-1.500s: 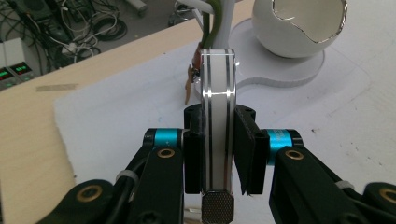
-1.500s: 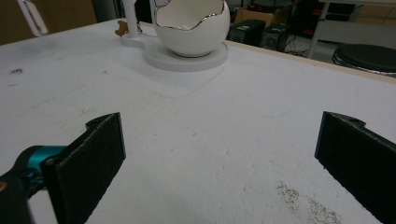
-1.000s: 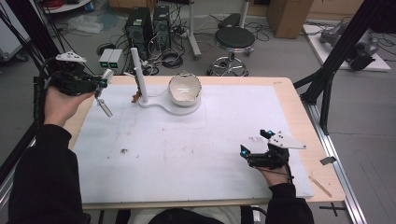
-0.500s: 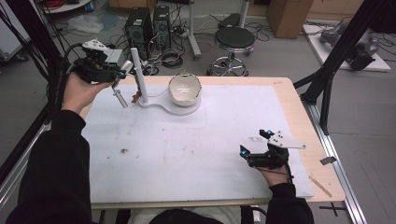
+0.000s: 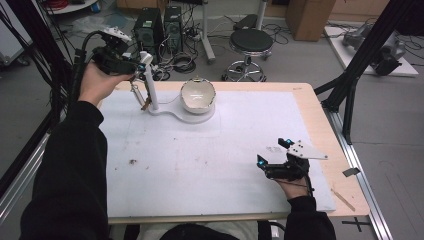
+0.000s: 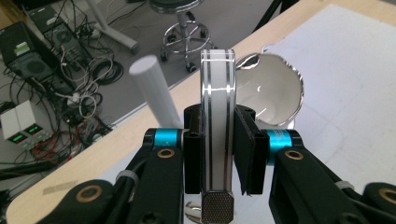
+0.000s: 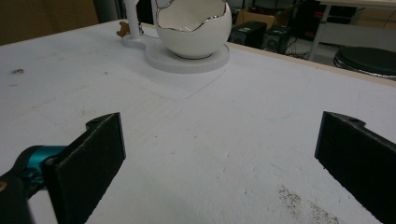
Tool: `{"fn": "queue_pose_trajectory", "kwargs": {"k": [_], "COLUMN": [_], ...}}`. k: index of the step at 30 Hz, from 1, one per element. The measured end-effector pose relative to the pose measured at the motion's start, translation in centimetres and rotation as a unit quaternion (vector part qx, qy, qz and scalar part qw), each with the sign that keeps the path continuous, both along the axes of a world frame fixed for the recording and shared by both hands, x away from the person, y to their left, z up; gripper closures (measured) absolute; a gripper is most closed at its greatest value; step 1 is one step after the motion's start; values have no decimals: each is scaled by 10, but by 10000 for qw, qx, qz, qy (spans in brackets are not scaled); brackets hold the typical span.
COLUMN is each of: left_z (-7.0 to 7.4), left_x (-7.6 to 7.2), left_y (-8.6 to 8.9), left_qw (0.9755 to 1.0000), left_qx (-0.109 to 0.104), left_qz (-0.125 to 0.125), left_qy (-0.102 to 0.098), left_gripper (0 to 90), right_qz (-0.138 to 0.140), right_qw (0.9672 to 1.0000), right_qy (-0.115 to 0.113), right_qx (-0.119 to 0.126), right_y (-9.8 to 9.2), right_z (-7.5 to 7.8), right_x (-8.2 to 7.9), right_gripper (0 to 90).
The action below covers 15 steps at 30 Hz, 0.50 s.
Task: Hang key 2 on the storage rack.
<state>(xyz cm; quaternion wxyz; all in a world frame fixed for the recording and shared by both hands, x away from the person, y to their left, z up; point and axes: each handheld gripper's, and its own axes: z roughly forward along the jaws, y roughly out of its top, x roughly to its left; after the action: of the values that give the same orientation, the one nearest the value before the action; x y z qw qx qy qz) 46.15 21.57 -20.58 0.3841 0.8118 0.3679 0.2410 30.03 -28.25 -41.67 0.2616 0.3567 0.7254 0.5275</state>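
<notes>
The left gripper (image 6: 219, 154) pinched a white, silver-striped flat bar (image 6: 217, 126), upright between its jaws, beside the white post (image 6: 154, 88). The right gripper (image 7: 219, 158) rested, jaws spread.

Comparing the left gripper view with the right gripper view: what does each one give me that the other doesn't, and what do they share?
Left gripper view: the left claw shut on a white silver-striped band, with a stool and computers on the floor behind. Right gripper view: the right claw open over the white sheet, dark specks on it, and the round base under the eggshell-shaped bowl. Shared: that bowl and the white post.
</notes>
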Motion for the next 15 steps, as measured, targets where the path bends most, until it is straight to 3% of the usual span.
{"fn": "queue_pose_trajectory", "kwargs": {"k": [6,9,15], "left_z": [3,8,13], "left_x": [7,11,24], "left_y": [-11,-15,-21], "left_qw": [9998,9995,9998], "left_qx": [-38,-180,-106], "left_qz": [-190,-222,-140], "left_qy": [-49,-103,-104], "left_gripper": [747,747,748], "right_qz": [-13,5,43], "right_qw": [10000,10000,10000], "right_qy": [22,28,35], "right_qx": [38,34,51], "right_y": [-2,-2,-2], "right_z": [0,0,0], "right_x": [-1,0,0], "right_gripper": [7,7,7]}}
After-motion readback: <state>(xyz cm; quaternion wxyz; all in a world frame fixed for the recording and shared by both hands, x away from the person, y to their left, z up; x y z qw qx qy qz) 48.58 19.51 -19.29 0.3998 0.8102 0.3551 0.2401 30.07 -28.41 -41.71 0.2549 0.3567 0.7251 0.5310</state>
